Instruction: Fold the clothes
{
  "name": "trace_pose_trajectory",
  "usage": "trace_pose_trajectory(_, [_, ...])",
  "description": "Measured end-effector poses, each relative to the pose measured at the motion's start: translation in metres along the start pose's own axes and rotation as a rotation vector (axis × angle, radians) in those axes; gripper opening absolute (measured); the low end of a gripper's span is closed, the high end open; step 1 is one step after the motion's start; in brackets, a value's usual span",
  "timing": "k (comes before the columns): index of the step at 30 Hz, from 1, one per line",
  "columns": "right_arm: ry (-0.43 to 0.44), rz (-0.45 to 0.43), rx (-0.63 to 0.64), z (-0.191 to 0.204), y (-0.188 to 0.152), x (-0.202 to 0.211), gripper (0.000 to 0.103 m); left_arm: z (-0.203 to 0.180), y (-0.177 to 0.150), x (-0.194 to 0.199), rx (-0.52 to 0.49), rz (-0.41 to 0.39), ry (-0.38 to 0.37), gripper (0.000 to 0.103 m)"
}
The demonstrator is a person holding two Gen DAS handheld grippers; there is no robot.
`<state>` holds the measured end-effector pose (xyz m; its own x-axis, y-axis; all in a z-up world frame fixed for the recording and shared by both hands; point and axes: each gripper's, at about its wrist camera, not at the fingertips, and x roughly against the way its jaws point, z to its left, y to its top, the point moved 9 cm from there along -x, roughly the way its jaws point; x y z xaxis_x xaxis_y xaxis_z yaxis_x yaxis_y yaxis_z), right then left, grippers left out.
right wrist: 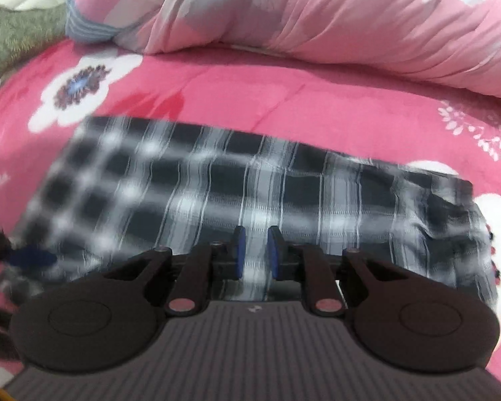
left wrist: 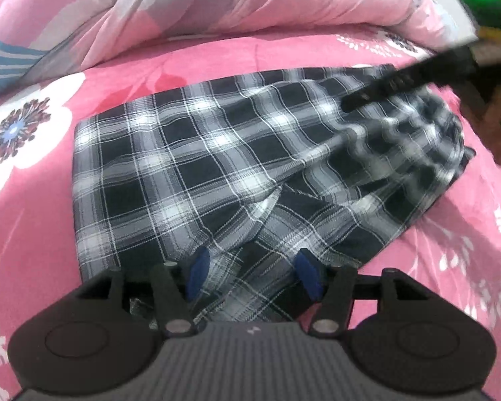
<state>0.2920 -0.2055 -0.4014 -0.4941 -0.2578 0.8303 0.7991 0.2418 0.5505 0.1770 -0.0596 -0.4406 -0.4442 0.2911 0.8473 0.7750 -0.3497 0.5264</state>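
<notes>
Hovering low over the near edge of the plaid garment [left wrist: 217, 167], the left gripper [left wrist: 252, 274] has its blue-padded fingers [left wrist: 198, 275] spread wide, with cloth showing between them but nothing pinched. The garment, black, grey and white check, lies partly folded on the pink flowered bedspread [left wrist: 33, 234]: its left edge runs straight, its far edge is a clean line, and a diagonal fold crosses the near middle. Its right side is rumpled and blurred.

In the right wrist view the right gripper [right wrist: 254, 250] sits over the garment's near edge too, fingers [right wrist: 239, 250] drawn to a narrow gap with checked cloth behind; whether they grip it I cannot tell. In the left view that gripper enters as a dark blurred bar over the garment's far right corner.

Bare bedspread lies open to the left and in a band past the far edge. Beyond that band a bunched pink quilt [left wrist: 250, 0] closes off the far side.
</notes>
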Motion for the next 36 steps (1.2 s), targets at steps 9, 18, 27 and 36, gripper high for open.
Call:
trace_pose_trajectory(9, [-0.055,-0.049,-0.072,-0.024,0.049,-0.050,0.010,-0.002,-0.007,0.003,-0.023,0.013,-0.002,0.061])
trace_pose_trajectory(18, [0.275,-0.020,0.106,0.071,0.053,-0.040,0.013,0.003,-0.008,0.008,-0.003,0.017,-0.014,0.061])
trace_pose_trajectory(27, [0.298,-0.073,0.046,0.117,0.087,-0.075,0.014,0.012,-0.015,0.013,0.051,0.013,-0.035,0.061])
trace_pose_trajectory(36, [0.310,-0.068,-0.033,0.133,0.088,-0.076,0.014,0.017,-0.013,0.015,0.072,0.023,-0.050,0.060])
